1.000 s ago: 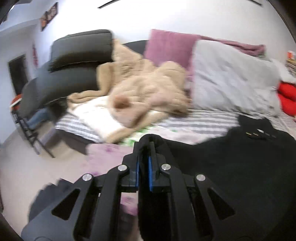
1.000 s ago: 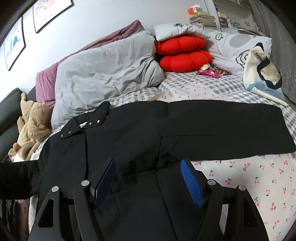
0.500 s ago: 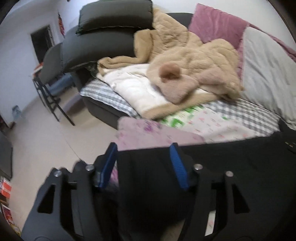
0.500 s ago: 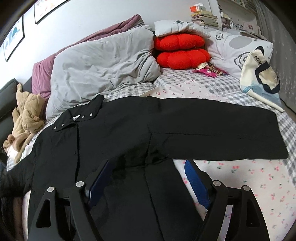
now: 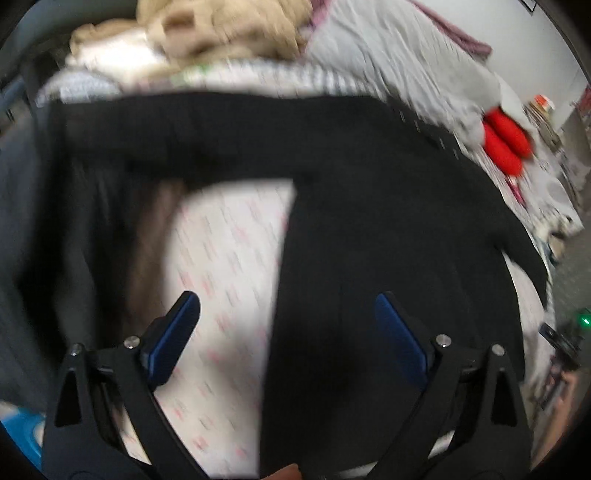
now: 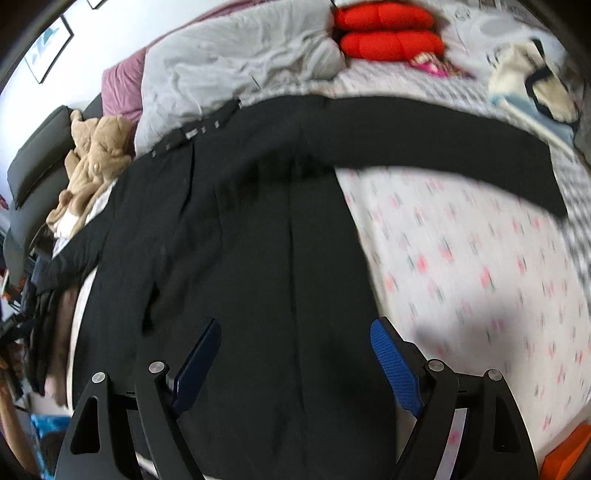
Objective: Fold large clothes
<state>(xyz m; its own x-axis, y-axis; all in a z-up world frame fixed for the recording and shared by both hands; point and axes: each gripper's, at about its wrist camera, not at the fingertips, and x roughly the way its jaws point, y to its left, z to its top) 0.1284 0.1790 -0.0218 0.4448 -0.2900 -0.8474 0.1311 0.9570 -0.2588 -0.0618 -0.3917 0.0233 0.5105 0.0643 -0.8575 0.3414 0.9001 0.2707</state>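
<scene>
**Both grippers open over black coat on bed**

Left gripper (image 5: 286, 325): jaws wide apart, just been opening, nothing clamped. Blue pads (image 5: 173, 339) clear of fabric. Below and between the fingers runs the side edge of the black coat (image 5: 388, 206); left finger over the printed bedsheet (image 5: 229, 240), right finger over the coat body. Whether the tips touch the cloth cannot be told; view is blurred.

Right gripper (image 6: 295, 354): jaws also well spread, opened a little further, holding nothing. Both fingers sit over the lower body of the black coat (image 6: 240, 221), its right side edge passing under the right-hand pad (image 6: 395, 365). Contact with the cloth not clear.

Coat: laid flat on the bed, collar toward the grey duvet (image 6: 236, 62), one sleeve (image 6: 443, 140) stretched out sideways across the cherry-print sheet (image 6: 480, 258). Other sleeve (image 5: 166, 129) extends to the opposite bed edge in the left wrist view.

Surroundings: red cushions (image 6: 388, 35) at the head of the bed, beige plush blanket (image 6: 96, 155) at the far left corner, tote bag (image 6: 535, 81) at upper right.
</scene>
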